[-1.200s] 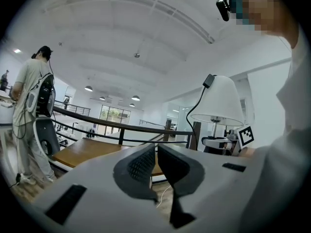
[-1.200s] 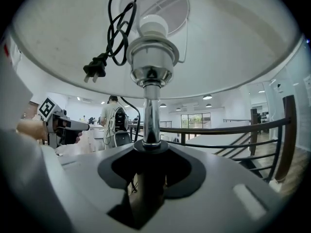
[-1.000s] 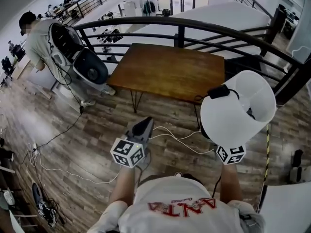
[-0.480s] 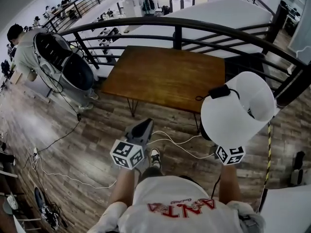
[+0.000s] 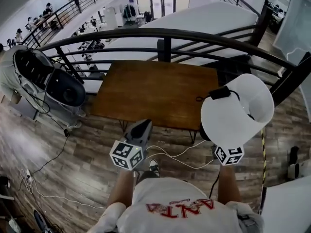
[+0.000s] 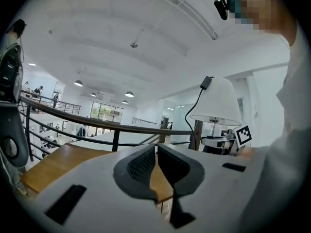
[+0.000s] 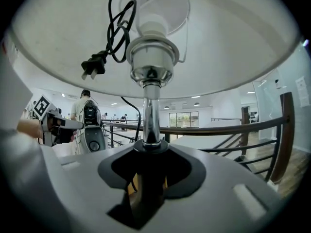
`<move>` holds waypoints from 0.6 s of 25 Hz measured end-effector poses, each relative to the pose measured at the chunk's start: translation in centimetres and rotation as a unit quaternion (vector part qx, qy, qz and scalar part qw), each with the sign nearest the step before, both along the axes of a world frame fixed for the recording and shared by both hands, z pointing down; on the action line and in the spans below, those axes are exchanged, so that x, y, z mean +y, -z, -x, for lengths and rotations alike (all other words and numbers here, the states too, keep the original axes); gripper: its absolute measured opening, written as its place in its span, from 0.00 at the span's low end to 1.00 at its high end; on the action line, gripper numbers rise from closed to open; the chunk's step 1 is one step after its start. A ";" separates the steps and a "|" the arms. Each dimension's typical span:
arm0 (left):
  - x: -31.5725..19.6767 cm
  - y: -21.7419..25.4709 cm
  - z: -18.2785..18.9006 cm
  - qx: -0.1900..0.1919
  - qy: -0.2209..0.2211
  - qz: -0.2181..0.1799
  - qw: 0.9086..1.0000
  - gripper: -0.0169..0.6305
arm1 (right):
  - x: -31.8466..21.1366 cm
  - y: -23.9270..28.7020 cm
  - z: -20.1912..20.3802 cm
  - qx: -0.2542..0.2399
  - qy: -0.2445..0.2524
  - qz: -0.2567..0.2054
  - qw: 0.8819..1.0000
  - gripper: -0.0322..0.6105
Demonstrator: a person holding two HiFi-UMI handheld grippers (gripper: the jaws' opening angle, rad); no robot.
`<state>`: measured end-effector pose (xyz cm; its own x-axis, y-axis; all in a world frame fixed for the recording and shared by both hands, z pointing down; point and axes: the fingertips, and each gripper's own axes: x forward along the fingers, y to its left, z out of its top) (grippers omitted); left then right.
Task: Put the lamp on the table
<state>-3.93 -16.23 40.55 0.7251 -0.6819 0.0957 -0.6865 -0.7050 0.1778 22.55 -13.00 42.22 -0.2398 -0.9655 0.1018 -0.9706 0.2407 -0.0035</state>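
Observation:
The lamp has a white shade [image 5: 238, 109] and a chrome stem [image 7: 150, 113]. My right gripper [image 7: 148, 149] is shut on the stem and holds the lamp upright in the air; in the head view the shade hides its jaws and only its marker cube [image 5: 229, 154] shows. The lamp's black cord and plug [image 7: 93, 66] are coiled up over the shade. The brown wooden table [image 5: 160, 93] stands ahead with its top bare, and the lamp is off its near right corner. My left gripper [image 5: 140, 129] is shut on nothing, pointing at the table's near edge.
A black metal railing [image 5: 165, 35] curves behind the table, with a drop to a lower floor beyond. A dark backpack and gear [image 5: 48, 81] lean on the railing at the left. White cables [image 5: 175, 154] trail over the wooden floor in front of the table.
The view has advanced and turned: the table has come a little closer and shifted left, and the person at the left has slid out of the frame. Both grippers keep their pose.

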 end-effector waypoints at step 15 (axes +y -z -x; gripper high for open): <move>-14.9 -0.5 4.4 0.001 -0.051 0.008 0.999 0.06 | -11.7 0.5 4.2 -0.025 -0.065 0.005 0.998 0.26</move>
<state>-8.30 -31.15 41.01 0.7914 -0.6022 0.1050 -0.6103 -0.7687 0.1911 18.38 -24.66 41.72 -0.1176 -0.9877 0.1034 -0.9922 0.1124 -0.0542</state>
